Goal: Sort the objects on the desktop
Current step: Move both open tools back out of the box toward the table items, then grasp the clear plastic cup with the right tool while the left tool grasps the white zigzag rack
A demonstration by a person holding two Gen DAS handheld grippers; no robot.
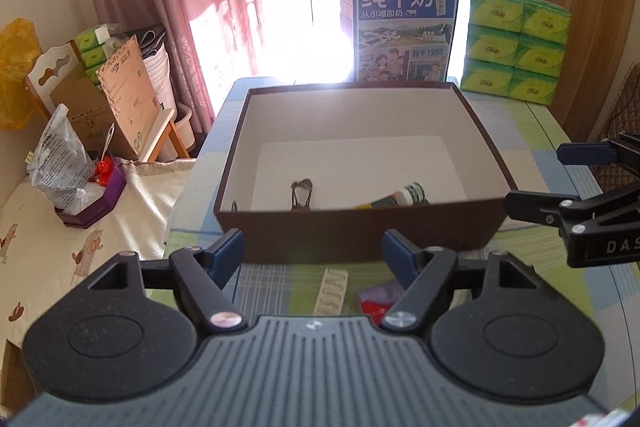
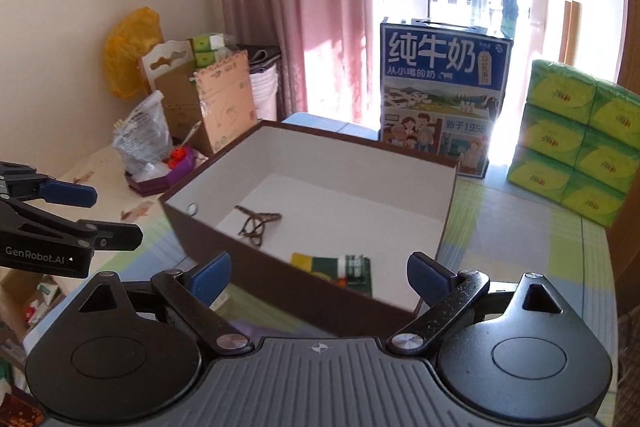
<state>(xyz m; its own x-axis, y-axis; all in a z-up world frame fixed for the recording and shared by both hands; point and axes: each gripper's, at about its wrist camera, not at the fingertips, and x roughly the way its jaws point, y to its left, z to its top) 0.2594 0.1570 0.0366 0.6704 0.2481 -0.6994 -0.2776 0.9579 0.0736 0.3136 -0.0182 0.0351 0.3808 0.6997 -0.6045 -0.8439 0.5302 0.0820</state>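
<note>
- The left tongs (image 1: 312, 253) stood spread with nothing between the pads, hanging just in front of the box's (image 1: 360, 227) near wall.
- The right tongs (image 2: 319, 277) gaped wider, also empty, over the box's near corner.
- Only the left view showed what lay on the desk (image 1: 560, 131) below the tongs: a blister strip (image 1: 331, 291) and a purple-and-red packet (image 1: 378, 301), both outside the box, just short of its wall.
- Only the right view showed the hair clip (image 2: 256, 223) whole, on the white floor of the box, and a grommet hole (image 2: 193, 207) in the box wall.
- Inside the box, beyond both tongs, a green tube (image 1: 400, 197) lay near the front wall; the clip lay to its left, apart from it.
- Each view caught the other tongs at its edge.
- Behind the box stood a milk carton (image 1: 400, 27) and stacked green tissue packs (image 1: 516, 45).
</note>
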